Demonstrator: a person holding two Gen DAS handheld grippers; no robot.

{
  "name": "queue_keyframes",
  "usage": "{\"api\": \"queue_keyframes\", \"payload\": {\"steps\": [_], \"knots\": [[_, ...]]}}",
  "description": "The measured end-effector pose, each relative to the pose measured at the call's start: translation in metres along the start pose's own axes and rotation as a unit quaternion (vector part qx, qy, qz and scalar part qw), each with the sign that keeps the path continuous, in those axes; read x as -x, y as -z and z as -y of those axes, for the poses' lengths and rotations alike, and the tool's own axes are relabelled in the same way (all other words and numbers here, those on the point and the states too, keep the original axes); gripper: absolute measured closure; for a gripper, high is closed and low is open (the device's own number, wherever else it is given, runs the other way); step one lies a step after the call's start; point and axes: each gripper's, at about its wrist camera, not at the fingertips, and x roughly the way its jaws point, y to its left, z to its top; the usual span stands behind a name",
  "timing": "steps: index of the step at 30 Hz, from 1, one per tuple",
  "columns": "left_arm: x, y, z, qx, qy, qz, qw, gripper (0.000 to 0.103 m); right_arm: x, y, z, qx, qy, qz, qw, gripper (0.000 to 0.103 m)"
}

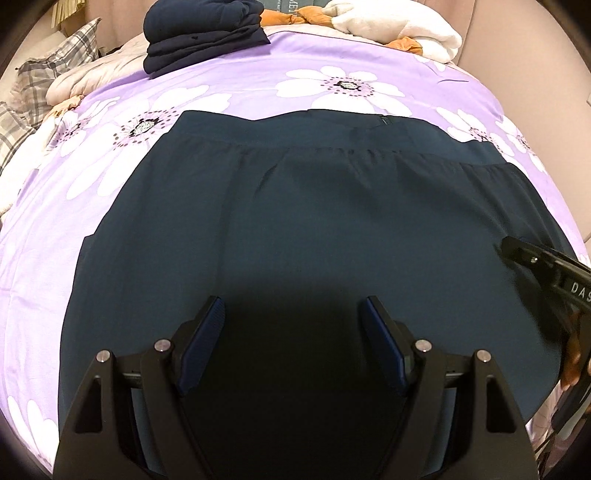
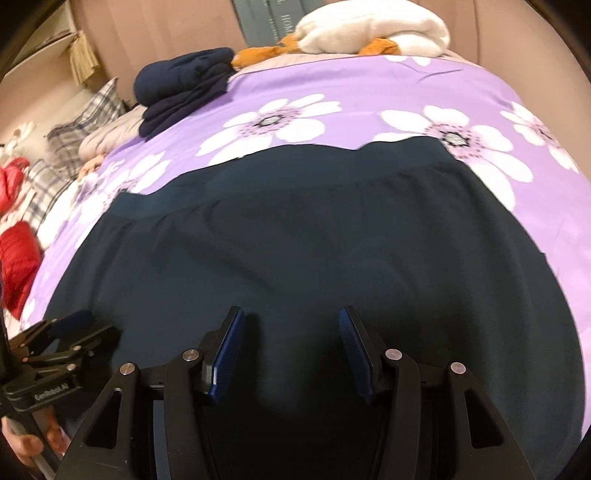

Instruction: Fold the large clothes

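A big dark blue-green skirt lies spread flat on the bed, on top of a purple sheet with white flowers. Its waistband is at the far side, and the wide bottom part is near the person.

The left gripper hangs just over the near part of the skirt. Its fingers are wide apart and hold nothing. The right gripper hangs over the skirt too, beside the left one. Its fingers are also wide apart and empty.

At the far end of the bed sits a folded dark blue pile. Next to it is a white plush toy with orange bits. A checked pillow lies off to the left, and something red is beside it.

I think the skirt is laid out smooth and the folding has not begun yet. The next move looks like a grab. Each gripper would need to go down to an edge of the skirt, pinch the cloth, and lift it over to the other side. The cloth looks thin and floppy, so both sides should move together or it may bunch up.
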Motion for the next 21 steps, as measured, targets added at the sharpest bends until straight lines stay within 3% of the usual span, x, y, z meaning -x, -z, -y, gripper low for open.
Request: {"api": "queue_keyframes", "payload": {"steps": [13,16,21], "knots": [[0.012,0.017,-0.034,0.021,-0.036,0.006,0.9991,0.024,0.021,0.010,0.045,-0.036,0.032,0.020,0.999,0.051],[0.016,0.021,-0.043,0.026,-0.044,0.006,0.9987,0.023,0.026,0.013,0.053,-0.034,0.065,0.023,0.997,0.051],[0.023,0.029,-0.056,0.030,-0.054,0.005,0.9981,0.022,0.036,0.017,0.070,-0.038,0.080,0.024,0.996,0.051]]}}
